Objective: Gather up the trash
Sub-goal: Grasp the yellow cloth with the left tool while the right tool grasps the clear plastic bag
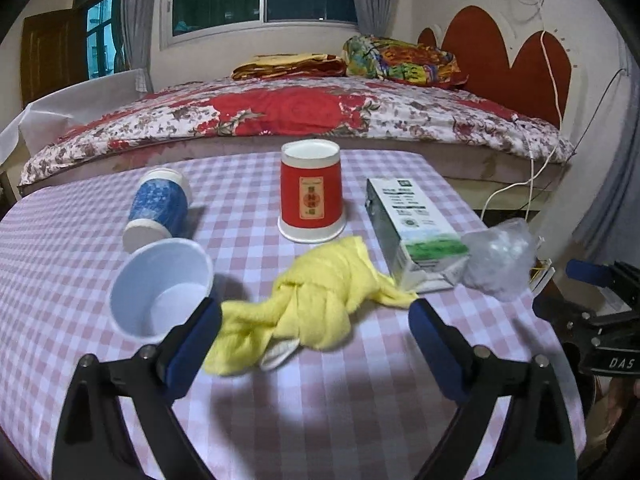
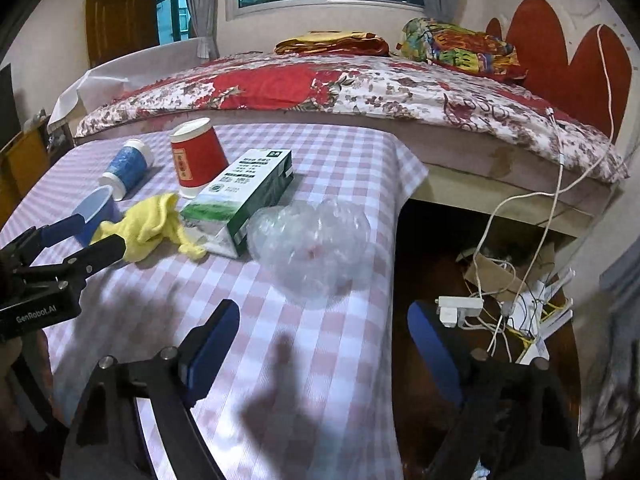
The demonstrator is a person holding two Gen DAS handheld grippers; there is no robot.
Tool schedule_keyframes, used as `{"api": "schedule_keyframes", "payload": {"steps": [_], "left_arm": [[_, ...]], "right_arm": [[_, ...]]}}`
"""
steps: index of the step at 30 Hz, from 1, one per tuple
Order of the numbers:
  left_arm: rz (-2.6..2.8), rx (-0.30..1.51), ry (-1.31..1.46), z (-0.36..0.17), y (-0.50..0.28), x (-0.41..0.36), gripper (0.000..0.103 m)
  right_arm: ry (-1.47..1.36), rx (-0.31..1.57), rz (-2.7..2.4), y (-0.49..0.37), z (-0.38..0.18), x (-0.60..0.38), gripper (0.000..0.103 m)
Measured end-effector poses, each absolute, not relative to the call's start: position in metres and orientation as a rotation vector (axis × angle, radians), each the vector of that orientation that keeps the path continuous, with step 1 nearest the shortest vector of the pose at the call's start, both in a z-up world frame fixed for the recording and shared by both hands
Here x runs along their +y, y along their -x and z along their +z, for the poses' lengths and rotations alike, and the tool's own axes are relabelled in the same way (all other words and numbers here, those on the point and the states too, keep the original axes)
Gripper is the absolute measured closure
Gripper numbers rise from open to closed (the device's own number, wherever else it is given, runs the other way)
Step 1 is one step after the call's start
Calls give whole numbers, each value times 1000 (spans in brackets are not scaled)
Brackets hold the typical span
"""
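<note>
**Both grippers close in on the trash**

Fingers (image 1: 200, 332) of the left gripper (image 1: 316, 328) stand wide, empty, framing the cloth (image 1: 316, 300), probably to pinch it; its length runs left to right.

Right gripper (image 2: 324, 332), also wide and empty, faces the bag (image 2: 312, 248) near the table (image 2: 320, 380) edge, beside the carton (image 2: 244, 196).

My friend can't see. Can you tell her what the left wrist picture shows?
Open tongs hang over a yellow cloth on a pink checked table, holding nothing. Around the cloth lie paper cups: a white one and a blue one on their sides, a red one upside down. A carton and a crumpled plastic bag lie right; a bed stands behind.
</note>
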State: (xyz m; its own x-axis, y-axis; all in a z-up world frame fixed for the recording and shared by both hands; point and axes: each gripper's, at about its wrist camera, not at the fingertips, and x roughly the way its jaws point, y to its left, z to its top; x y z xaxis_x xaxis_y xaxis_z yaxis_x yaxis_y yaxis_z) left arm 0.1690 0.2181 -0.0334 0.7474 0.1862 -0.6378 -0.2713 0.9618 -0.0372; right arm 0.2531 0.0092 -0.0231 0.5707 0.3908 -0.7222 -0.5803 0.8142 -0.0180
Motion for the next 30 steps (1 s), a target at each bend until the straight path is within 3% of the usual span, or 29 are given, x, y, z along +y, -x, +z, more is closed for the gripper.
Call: {"api": "schedule_keyframes", "payload": {"steps": [8,14,16,21,30], "left_arm": [[246,753,104,-44,-202,224,13],[221,777,117,-47,-203,225,23],[208,784,106,-47,-204,223,37],[187,792,119,-47,-206,224,54],[181,732,129,-29,-194,224,58]], "right_arm": [[273,820,607,-291,-37,32,18],[278,849,652,-296,-45,44,44],[280,840,663,-294,-45,45,55],[270,837,686,-289,-43,45,70],[270,794,692,-274,-25,39,72]]}}
